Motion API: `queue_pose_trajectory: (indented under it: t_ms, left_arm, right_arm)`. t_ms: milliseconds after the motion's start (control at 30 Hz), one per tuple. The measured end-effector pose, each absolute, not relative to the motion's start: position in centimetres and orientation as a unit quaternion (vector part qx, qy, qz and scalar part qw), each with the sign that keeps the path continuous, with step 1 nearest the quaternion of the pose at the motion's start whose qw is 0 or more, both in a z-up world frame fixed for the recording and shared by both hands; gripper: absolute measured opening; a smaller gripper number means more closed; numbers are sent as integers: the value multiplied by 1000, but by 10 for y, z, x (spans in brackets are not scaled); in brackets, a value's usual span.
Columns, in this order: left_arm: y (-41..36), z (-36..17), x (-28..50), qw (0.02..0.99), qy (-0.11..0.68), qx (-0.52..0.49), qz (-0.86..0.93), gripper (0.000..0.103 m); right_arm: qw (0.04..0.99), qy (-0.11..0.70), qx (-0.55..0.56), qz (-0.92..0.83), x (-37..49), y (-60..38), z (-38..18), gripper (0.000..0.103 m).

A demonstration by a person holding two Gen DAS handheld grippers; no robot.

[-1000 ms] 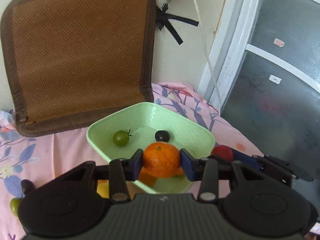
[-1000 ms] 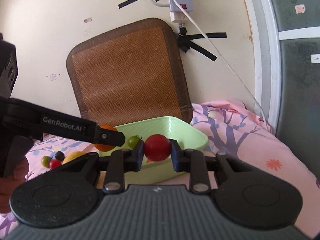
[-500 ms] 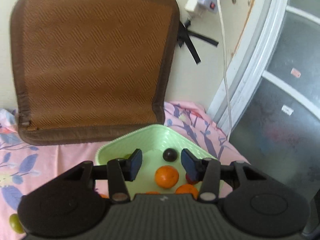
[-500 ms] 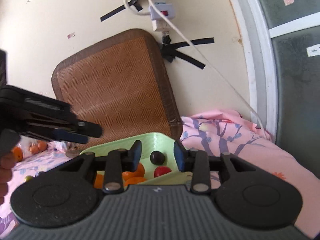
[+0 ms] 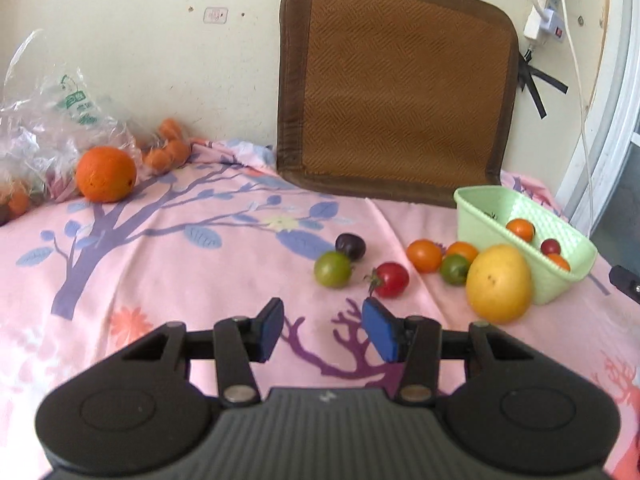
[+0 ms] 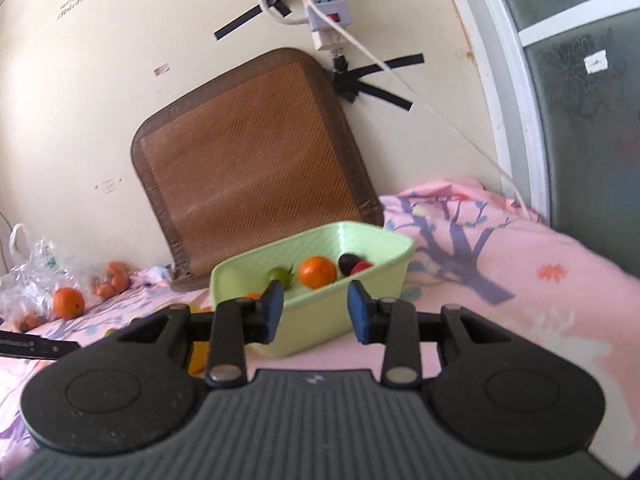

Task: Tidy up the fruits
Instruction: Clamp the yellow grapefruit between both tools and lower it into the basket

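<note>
In the left wrist view my left gripper (image 5: 322, 330) is open and empty over the pink cloth. Just beyond it lie a red tomato (image 5: 389, 279), a green tomato (image 5: 333, 269) and a dark plum (image 5: 350, 246). Further right sit two small oranges (image 5: 425, 255), another green tomato (image 5: 455, 268) and a big yellow fruit (image 5: 499, 283) against the green basket (image 5: 560, 280). In the right wrist view my right gripper (image 6: 315, 309) stands open and empty in front of the basket (image 6: 320, 320), which holds an orange (image 6: 317, 272), a green tomato (image 6: 281, 275), a plum (image 6: 347, 260) and a red tomato (image 6: 361, 267).
A big orange (image 5: 106, 174) and small oranges (image 5: 168, 148) lie by a clear plastic bag (image 5: 44, 120) at the far left. A brown woven mat (image 5: 396, 88) leans on the wall. A power strip (image 6: 326, 16) and cable hang above. A glass door (image 6: 580, 100) is on the right.
Both grippers let go of their fruit, an orange and a red tomato, into the basket. My left gripper then swung left towards the loose fruit; the right one drew back a little.
</note>
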State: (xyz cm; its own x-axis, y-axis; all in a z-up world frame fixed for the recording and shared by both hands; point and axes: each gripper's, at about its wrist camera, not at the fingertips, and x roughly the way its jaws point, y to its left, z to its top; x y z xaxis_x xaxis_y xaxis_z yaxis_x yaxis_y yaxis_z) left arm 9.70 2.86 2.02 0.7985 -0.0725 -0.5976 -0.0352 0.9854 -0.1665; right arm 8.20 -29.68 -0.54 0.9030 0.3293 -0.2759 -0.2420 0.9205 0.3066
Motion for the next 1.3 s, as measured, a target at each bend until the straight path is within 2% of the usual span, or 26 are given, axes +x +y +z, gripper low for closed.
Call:
queue_pose_trajectory:
  t_ms: [167, 433, 700, 933, 1033, 1133, 1300]
  left_arm:
    - [29, 9, 98, 944, 321, -77, -20, 45]
    - [28, 22, 98, 947, 297, -99, -69, 45]
    - [60, 18, 121, 942, 308, -122, -50, 45]
    - [21, 36, 126, 940, 288, -110, -146, 45]
    - [-5, 42, 139, 932, 291, -102, -193, 45]
    - [-32, 41, 151, 926, 297, -75, -219, 51]
    - [-54, 27, 159, 920, 315, -57, -226, 52]
  right_arm:
    - [953, 193, 106, 206, 66, -257, -7, 39]
    - [939, 212, 103, 250, 99, -230, 4, 40]
    - [948, 187, 47, 255, 103, -209, 12, 41]
    - [950, 205, 39, 231, 107, -210, -2, 58]
    - [945, 231, 21, 231, 117, -208, -7, 61]
    - [938, 257, 3, 231, 130, -204, -14, 65]
    - [931, 268, 14, 247, 146, -202, -16, 66]
